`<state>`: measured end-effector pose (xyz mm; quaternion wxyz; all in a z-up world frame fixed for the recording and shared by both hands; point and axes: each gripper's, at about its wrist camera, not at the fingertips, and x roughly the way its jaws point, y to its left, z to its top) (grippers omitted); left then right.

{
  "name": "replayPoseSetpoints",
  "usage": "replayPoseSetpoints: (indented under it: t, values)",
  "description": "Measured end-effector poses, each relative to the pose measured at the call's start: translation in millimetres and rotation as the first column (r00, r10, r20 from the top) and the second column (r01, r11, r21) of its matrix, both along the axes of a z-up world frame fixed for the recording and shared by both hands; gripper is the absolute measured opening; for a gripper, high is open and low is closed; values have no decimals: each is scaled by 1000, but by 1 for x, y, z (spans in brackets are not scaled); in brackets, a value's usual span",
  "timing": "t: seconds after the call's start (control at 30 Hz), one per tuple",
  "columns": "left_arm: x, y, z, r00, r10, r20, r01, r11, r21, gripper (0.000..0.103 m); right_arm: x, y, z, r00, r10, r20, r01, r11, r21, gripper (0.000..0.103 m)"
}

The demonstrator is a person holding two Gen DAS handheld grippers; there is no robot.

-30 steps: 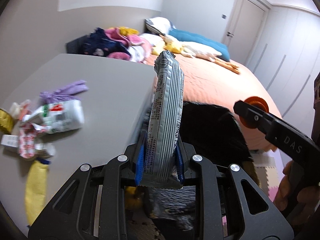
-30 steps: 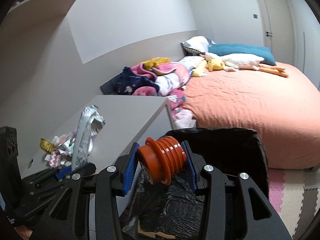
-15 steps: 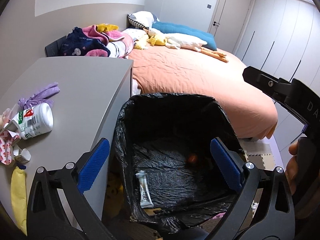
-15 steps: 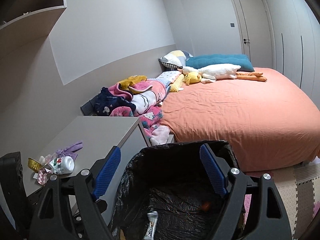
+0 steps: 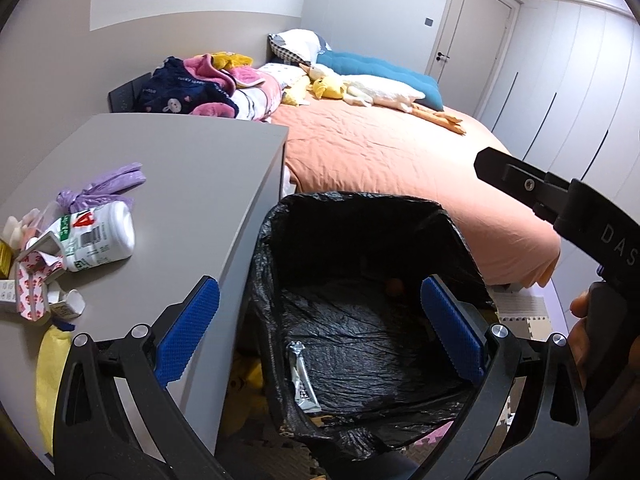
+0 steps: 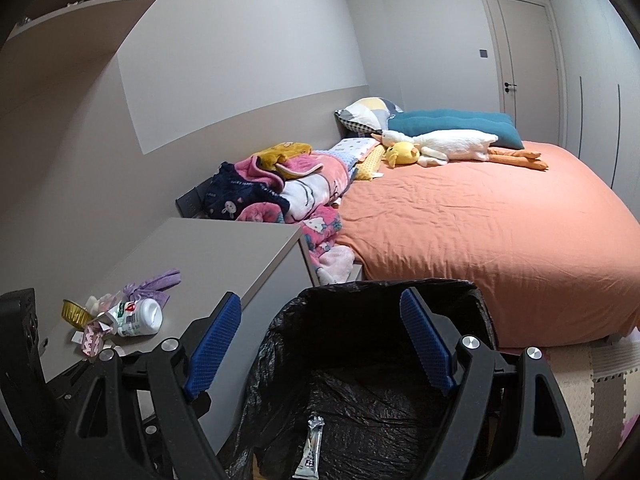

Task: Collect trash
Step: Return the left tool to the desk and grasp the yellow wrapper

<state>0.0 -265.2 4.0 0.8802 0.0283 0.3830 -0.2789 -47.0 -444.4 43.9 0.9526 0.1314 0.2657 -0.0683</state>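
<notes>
Bedroom walls in grey and white close off the back, with an orange-covered bed (image 6: 480, 220) running toward a pale door. From my station I see a grey tabletop (image 5: 192, 168) on the near left, and beside its edge a bin lined with a crumpled black plastic bag (image 5: 360, 220).

My left gripper (image 5: 320, 328) hangs over the bin mouth with its blue-padded jaws spread as wide as they go and nothing between them. My right gripper (image 6: 320, 340) is also spread over the bin, a little less wide, and empty. In the left view its black body comes in from the right edge, with part of a hand (image 5: 580, 320) on the handle.

At the bottom of the bag lies a silver foil snack wrapper (image 5: 302, 380), lengthwise, and further back a small orange shape (image 5: 394, 286) that I cannot make out clearly.

Still on the table: a white plastic bottle with a green and red label (image 5: 100, 236) lying on its side, a bunched purple plastic bag (image 5: 100, 188) just behind it, torn red-and-white paper packaging (image 5: 32, 280) touching the bottle, a yellow wrapper (image 5: 48, 368) at the near edge, and a gold foil cup (image 6: 74, 312) at the far left.
</notes>
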Motion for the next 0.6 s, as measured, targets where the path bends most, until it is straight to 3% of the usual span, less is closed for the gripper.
replayPoseSetpoints:
  t: [0.6]
  values:
    - [-7,75,-2,989,147,22,-147,989,23,97,19,75,-8,988,150,-23,-150,988,-18,83]
